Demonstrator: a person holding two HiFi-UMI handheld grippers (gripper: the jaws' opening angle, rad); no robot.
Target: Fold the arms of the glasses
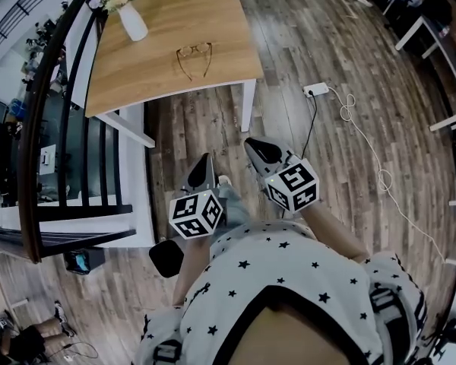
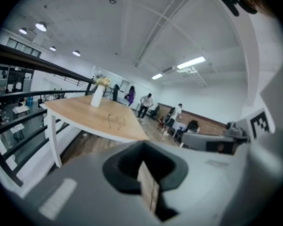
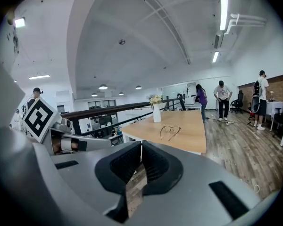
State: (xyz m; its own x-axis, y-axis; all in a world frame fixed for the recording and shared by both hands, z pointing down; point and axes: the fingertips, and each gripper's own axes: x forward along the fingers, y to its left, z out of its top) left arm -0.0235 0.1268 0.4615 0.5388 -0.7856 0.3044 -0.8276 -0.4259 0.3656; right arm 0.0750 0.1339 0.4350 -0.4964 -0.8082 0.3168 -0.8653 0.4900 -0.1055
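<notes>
**Glasses** (image 1: 194,58): lie on the wooden surface (image 1: 148,78), toward its near end and well apart from the vase (image 1: 131,21). The lenses are on the far side and both arms are spread open, pointing back at the person. Nothing touches them, so folding looks not yet begun.

**Left gripper** (image 1: 206,160): jaws closed together with nothing between them. It is held over the floor (image 1: 327,36), well short of the surface.

**Right gripper** (image 1: 253,146): jaws meet at the tips and are empty. It sits just beside the left one, aimed the same way, with the glasses ahead in its own view.

**Reason for placement (judged):**
- The open arms leave each one free to be pushed inward.
- The grippers are carried shut and side by side, probably because the person stands off from the surface with nothing yet within reach.

**Hard to make out:**
- The hinges and arm tips are too small to read.
- Whether the frame sits level cannot be told.
- The hands are mostly hidden behind the marker cubes.
- The left corner of the surface is crossed by a dark railing (image 1: 38,128).
- The left gripper view is blurred
</notes>
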